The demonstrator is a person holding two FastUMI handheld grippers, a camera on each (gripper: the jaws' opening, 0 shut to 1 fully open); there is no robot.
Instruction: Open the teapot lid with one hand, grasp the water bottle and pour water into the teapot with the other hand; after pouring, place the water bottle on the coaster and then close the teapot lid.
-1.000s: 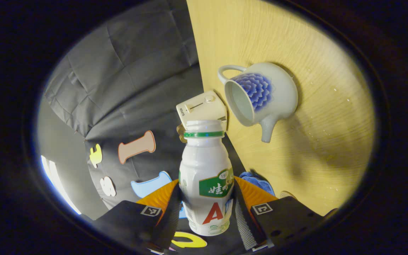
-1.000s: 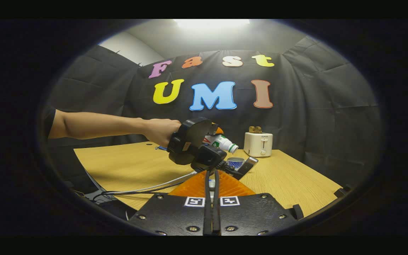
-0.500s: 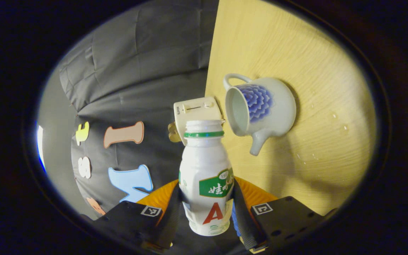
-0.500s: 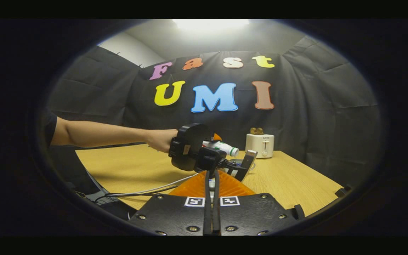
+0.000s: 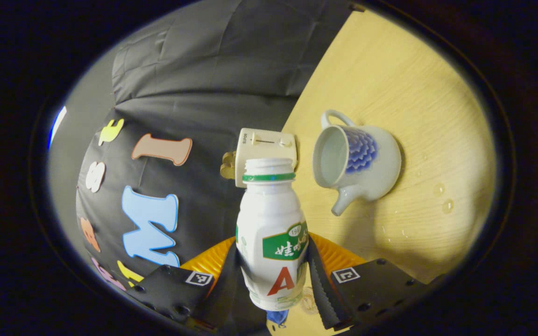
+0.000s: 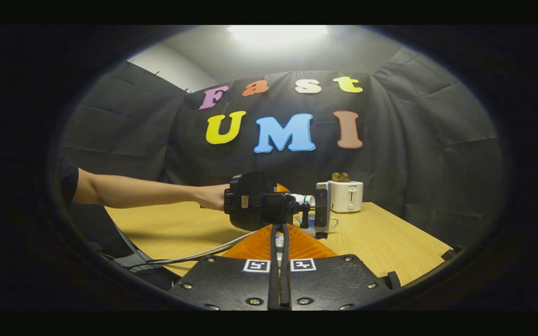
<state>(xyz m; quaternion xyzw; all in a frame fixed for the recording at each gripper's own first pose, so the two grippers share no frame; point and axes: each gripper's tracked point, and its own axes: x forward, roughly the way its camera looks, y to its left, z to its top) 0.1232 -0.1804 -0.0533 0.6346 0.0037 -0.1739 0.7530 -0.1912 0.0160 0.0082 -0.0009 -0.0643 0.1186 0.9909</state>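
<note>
In the left gripper view, the uncapped water bottle (image 5: 272, 235) is clamped between the left tongs (image 5: 272, 280). The lidless teapot (image 5: 357, 161) stands on the tabletop (image 5: 418, 116) beside a toaster (image 5: 264, 149).

In the right gripper view, the right tongs (image 6: 279, 242) are pressed nearly together; anything pinched there cannot be made out.
</note>
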